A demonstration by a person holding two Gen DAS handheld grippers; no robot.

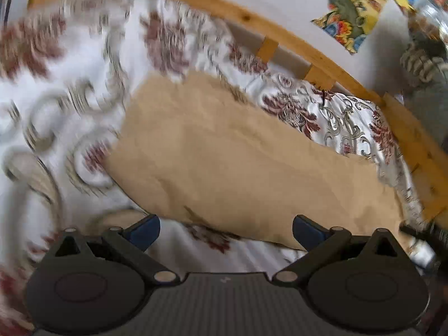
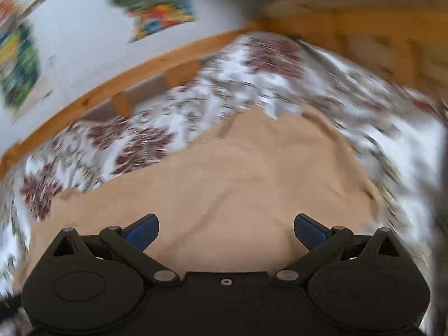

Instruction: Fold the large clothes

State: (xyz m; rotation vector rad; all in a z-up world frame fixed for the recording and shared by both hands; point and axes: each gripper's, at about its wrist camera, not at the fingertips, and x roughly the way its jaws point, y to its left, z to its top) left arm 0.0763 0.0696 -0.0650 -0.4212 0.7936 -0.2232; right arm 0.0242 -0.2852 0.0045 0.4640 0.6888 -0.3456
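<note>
A large tan garment lies flat on a bed with a white, maroon-flowered cover. In the left wrist view it stretches from the middle to the lower right. My left gripper is open and empty, hovering over the garment's near edge. In the right wrist view the tan garment fills the middle, with a corner pointing away. My right gripper is open and empty above it. Both views are blurred by motion.
A wooden bed rail runs along the far side of the bed against a white wall. Colourful pictures hang on the wall. The rail and pictures also show in the right wrist view.
</note>
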